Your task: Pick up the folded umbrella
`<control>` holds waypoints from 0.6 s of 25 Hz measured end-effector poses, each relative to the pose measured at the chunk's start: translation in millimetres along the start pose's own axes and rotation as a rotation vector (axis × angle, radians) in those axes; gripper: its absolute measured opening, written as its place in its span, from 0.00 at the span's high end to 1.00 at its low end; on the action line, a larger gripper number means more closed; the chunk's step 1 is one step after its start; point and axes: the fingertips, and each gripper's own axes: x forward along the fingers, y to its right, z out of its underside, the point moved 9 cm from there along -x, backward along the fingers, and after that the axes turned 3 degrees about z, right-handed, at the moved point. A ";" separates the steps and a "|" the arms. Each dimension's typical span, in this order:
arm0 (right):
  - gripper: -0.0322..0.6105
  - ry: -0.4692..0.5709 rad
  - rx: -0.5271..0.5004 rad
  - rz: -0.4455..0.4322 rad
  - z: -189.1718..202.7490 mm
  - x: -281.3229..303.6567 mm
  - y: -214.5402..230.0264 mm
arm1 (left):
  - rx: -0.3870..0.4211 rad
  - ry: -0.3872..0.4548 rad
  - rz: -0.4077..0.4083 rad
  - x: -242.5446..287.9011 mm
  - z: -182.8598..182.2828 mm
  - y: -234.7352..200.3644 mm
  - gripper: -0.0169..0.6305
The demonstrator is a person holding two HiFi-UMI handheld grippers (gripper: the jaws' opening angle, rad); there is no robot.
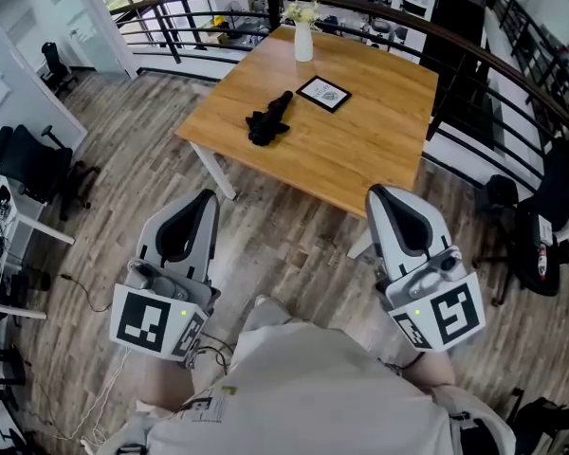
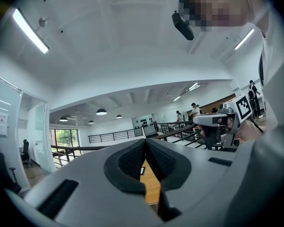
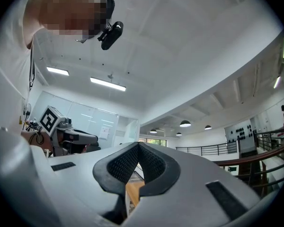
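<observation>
The black folded umbrella (image 1: pixel 269 119) lies bunched near the left edge of the square wooden table (image 1: pixel 360 140), its shape hard to make out. A white vase (image 1: pixel 303 41) at the far edge holds pale flowers. The left gripper (image 1: pixel 207 197) and right gripper (image 1: pixel 375 192) are off the table, each with its jaws pressed together and empty. The right gripper covers the table's near corner.

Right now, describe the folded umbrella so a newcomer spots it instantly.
Find the wooden table by the railing. On its left half lies the folded umbrella: a crumpled black bundle, unlike the flat framed card beside it and the upright white vase.
</observation>
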 end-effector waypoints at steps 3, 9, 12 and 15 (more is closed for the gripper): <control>0.91 0.024 0.020 -0.046 2.0 6.9 -1.4 | -0.009 -0.017 0.008 7.5 7.1 -3.9 0.95; 0.90 -0.055 -0.013 -0.019 24.6 28.6 7.9 | -0.041 0.007 0.048 37.7 21.9 -23.9 0.95; 0.90 -0.080 -0.012 -0.011 38.8 51.9 14.9 | -0.058 0.008 0.019 56.0 31.2 -44.8 0.95; 0.90 -0.096 -0.014 0.004 48.7 77.8 27.1 | -0.111 0.059 0.004 82.2 38.2 -70.5 0.89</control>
